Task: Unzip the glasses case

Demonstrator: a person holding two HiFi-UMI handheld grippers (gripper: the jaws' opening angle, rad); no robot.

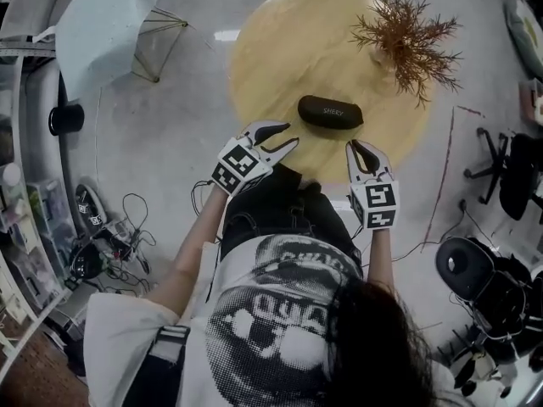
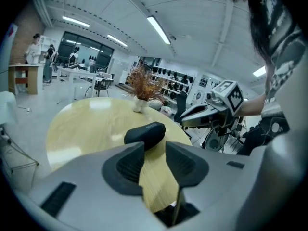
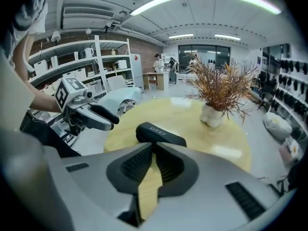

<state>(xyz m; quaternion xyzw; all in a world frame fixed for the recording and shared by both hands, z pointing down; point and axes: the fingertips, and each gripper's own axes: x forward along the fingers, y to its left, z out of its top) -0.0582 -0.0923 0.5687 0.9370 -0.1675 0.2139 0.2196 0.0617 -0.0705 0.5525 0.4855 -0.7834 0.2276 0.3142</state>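
Right now the person is holding both tools at the near rim of the round pale-wood table (image 1: 280,49), and neither one is touching anything yet. The black, rounded, hard-shell glasses case (image 1: 330,111) is lying flat on the near part of the tabletop, just beyond the two sets of tips, and it is looking fully closed. The left gripper (image 1: 291,134) is hanging near the case's left end with its jaws standing apart and only bare wood showing between them. The right gripper (image 1: 356,147) is hovering near the case's right end, tilted downward, with its jaws sitting together at the tips and holding nothing. Farther off on the right, a dried rust-brown bouquet in a small white vase (image 1: 407,36) is standing well clear of the work.

I am judging this as the approach, with the unzipping not yet begun. To do it well, one tool should be pinning the case's body against the table so it is not sliding, while the other is pinching the zip pull and dragging it along the seam. I cannot make out the pull from any view, so finding it comes first.
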